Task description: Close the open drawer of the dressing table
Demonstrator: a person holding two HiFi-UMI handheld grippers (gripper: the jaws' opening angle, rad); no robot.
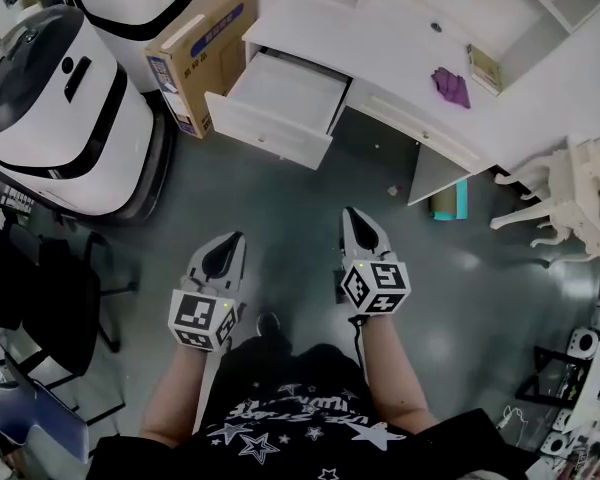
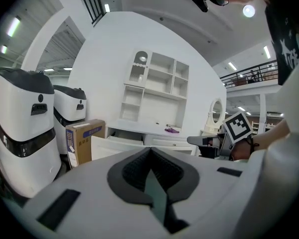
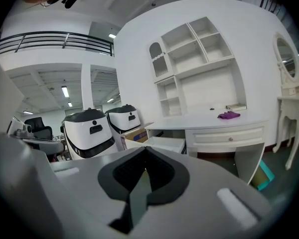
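Well, nearest are the left gripper [image 1: 236,240] and right gripper [image 1: 352,216], side by side, each with jaws pressed together on nothing. Well beyond them the drawer [image 1: 280,103] stands pulled out (white like the rest) from the dressing table [image 1: 400,58], a cardboard box [image 1: 195,48] just beside it.

shirt [image 1: 280,430]: black, white stars | left claw [image 1: 236,240], right claw [image 1: 353,216]: grey, marker cubes

White-painted dressing table [image 1: 400,28] and its open drawer [image 1: 280,98]: smooth, faint sheen. Cardboard box [image 1: 205,43] at 10 o'clock of the drawer, brown, matt; purple cloth [image 1: 450,85] on the tabletop, soft, crumpled. Floor [image 1: 280,208] dark grey, polished, with glare; white machine [image 1: 60,108] shell glossy plastic.
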